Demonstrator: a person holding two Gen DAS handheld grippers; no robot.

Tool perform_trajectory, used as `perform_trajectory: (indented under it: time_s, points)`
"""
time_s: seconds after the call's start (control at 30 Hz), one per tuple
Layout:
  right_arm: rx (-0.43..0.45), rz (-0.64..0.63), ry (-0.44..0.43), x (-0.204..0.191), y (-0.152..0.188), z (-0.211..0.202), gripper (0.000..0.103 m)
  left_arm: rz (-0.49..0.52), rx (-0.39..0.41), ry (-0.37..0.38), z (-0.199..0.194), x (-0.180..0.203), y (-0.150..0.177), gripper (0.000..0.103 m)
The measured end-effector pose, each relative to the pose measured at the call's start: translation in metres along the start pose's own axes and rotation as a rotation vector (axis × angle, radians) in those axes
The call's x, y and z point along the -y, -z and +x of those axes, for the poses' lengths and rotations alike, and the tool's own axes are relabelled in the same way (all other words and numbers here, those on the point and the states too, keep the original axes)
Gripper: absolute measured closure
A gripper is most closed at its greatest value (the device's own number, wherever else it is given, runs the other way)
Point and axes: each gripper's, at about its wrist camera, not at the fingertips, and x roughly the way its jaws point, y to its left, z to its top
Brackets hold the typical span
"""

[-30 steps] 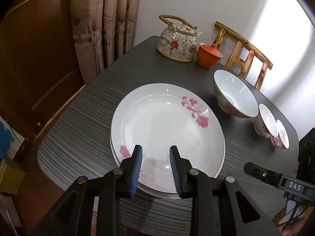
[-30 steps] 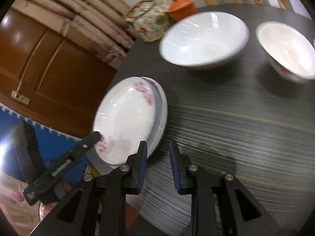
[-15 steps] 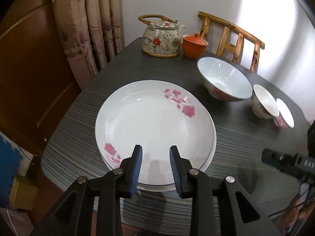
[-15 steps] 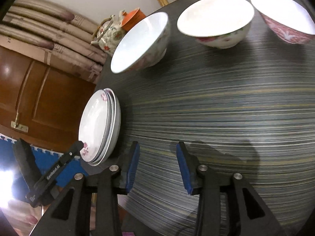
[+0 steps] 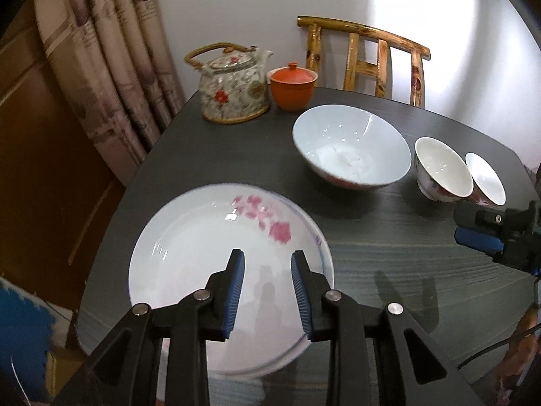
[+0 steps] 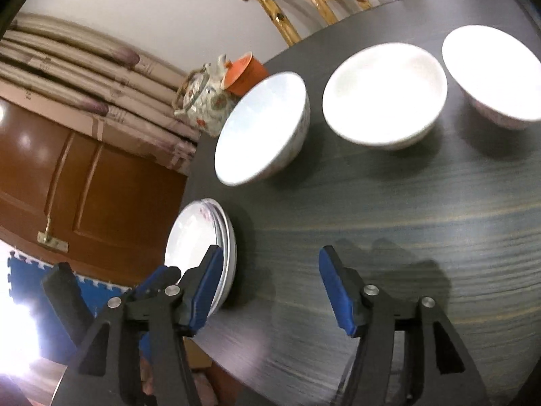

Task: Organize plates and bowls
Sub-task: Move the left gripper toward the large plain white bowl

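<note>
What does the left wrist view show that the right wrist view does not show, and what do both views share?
Only the left wrist view shows the flat face of the top plate with its pink flowers, and the whole lid of the orange cup. Only the right wrist view shows the plate stack from the side, the brown door and the blue floor mat. Both share the dark table, three bowls, the teapot, the wooden chair and both tongs: left tongs, right tongs opening with nothing between them.
</note>
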Motion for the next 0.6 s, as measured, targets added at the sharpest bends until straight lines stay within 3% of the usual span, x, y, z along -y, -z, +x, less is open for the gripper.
perform_trajectory:
  time_s: [0.37, 0.5, 0.6]
  points:
    - [0.01, 0.115, -0.023, 0.009, -0.028, 0.015, 0.044, 0.045, -0.012, 0.016, 0.038, 0.011, -0.056, 0.074]
    - [0.017, 0.172, -0.027, 0.016, -0.035, 0.023, 0.034, 0.043, -0.049, 0.029, 0.06, 0.01, -0.072, 0.074]
    - [0.031, 0.19, -0.029, 0.016, -0.04, 0.028, 0.033, 0.02, -0.073, 0.053, 0.076, 0.007, -0.082, 0.074]
